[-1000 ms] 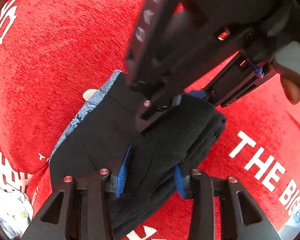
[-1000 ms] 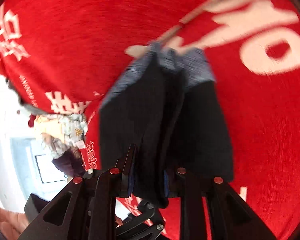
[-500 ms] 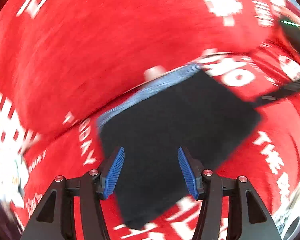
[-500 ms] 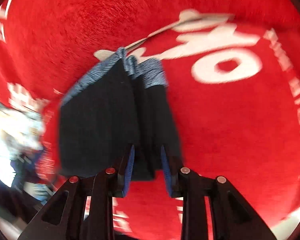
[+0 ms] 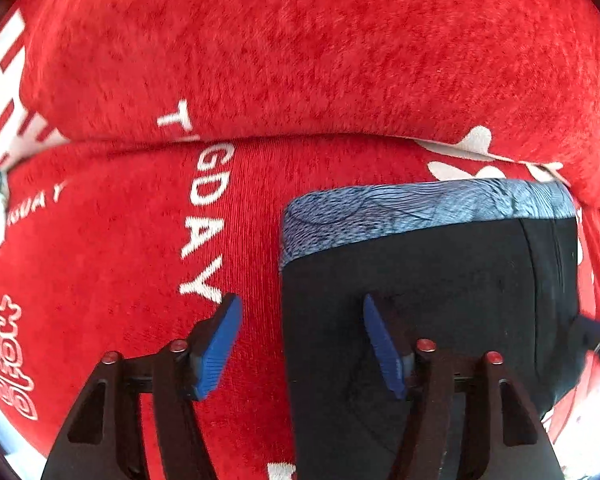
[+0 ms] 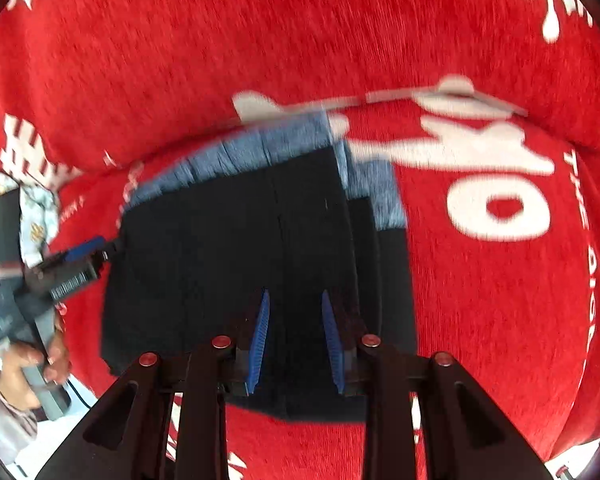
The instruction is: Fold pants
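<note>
Black pants [image 5: 440, 300] with a mottled blue-grey waistband [image 5: 420, 208]; red velvety cover [image 5: 300, 60] printed with white lettering; black grippers' pads [image 6: 260, 340] ribbed bright blue.

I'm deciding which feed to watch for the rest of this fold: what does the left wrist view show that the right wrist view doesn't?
Only the left wrist view: the left tool open, straddling the left edge of the pants, nothing pressed between its pads; the white letters "DAY" beside it.

Only the right wrist view: the right tool over the pants' near edge; whether it grips is unclear. Also the hand holding the left tool's handle.

Both: the folded dark pants, blue waistband away from the camera, on the red printed cover.
</note>
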